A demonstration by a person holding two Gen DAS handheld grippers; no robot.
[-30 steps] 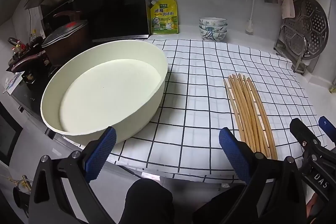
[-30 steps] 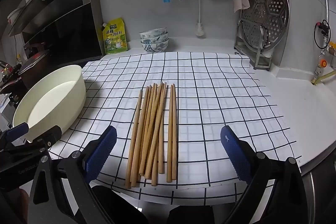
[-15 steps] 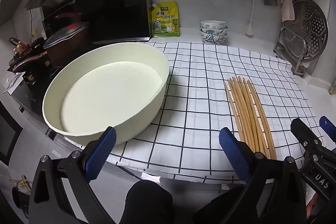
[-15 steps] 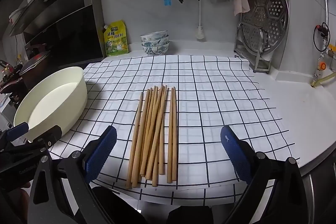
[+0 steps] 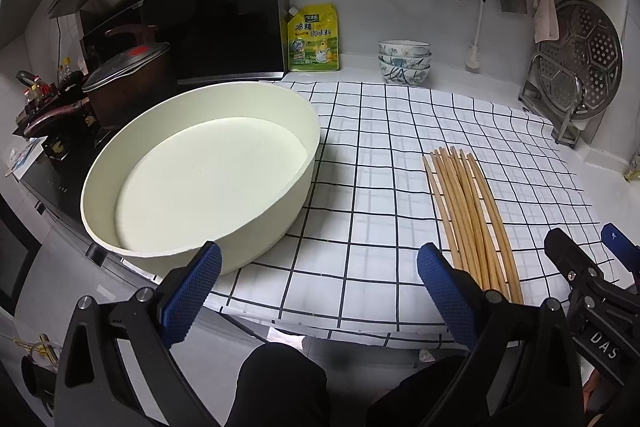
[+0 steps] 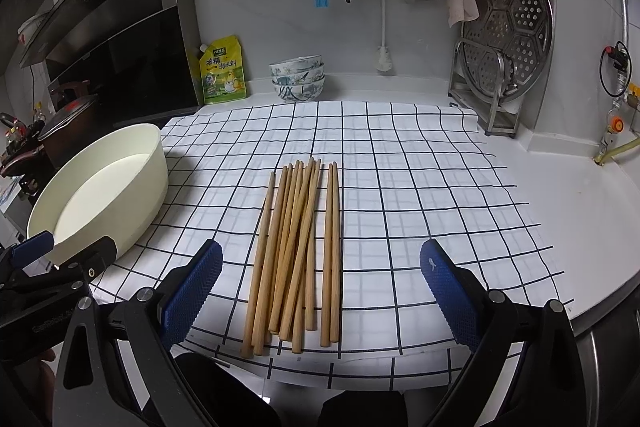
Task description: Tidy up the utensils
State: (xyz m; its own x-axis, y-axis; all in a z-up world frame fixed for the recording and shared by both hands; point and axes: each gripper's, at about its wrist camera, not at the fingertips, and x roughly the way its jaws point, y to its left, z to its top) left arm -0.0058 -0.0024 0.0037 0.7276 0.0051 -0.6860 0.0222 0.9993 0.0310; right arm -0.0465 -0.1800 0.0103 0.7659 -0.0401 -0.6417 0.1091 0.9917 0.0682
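Observation:
Several wooden chopsticks [image 6: 298,247] lie side by side on the checked cloth [image 6: 420,195], pointing away from me. My right gripper [image 6: 320,287] hovers open just in front of their near ends, holding nothing. A cream round basin [image 5: 200,179] sits empty at the cloth's left edge. My left gripper [image 5: 316,291] hangs open at the counter's front edge, between the basin and the chopsticks [image 5: 468,215]. The basin [image 6: 100,191] shows at the left of the right wrist view.
Stacked patterned bowls [image 6: 298,77] and a yellow seasoning pouch [image 6: 222,71] stand at the back wall. A steamer rack [image 6: 506,39] leans at the back right. A lidded pot [image 5: 124,75] sits on the stove at left. A person's dark-clad legs [image 5: 280,387] show below.
Both grippers have pulled back and risen a little, so the counter appears slightly farther away. The chopsticks and basin have not moved.

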